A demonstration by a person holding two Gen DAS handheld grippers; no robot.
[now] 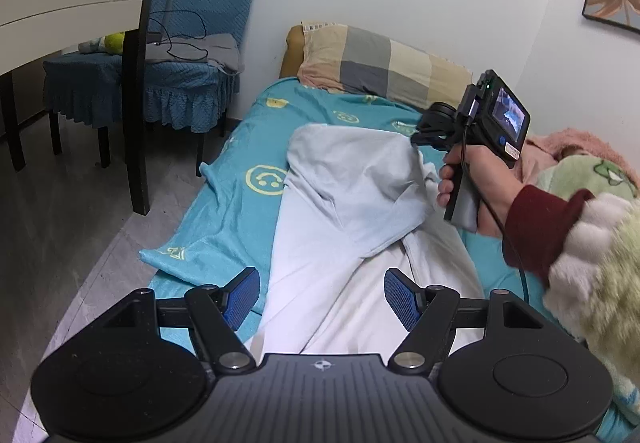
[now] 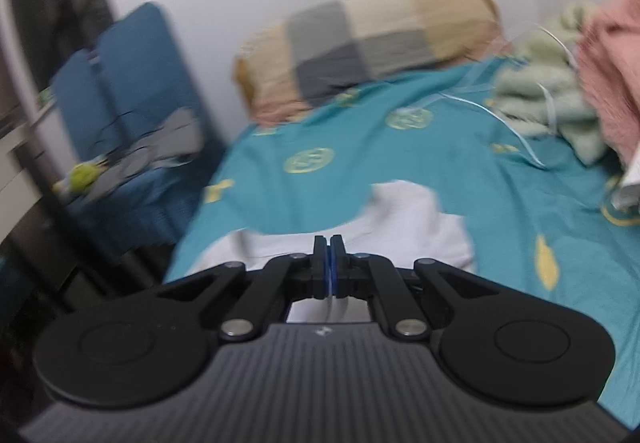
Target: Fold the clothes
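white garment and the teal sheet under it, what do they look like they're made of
The white garment looks like thin matte woven or knit cloth, perhaps cotton: it drapes in soft creases where the right gripper lifts it. The teal sheet looks like smooth, faintly sheeny printed fabric, wrinkling finely.

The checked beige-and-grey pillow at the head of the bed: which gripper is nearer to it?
Right. The right gripper lifts the pale white garment just short of the pillow; the left gripper hangs back over the garment's near end.
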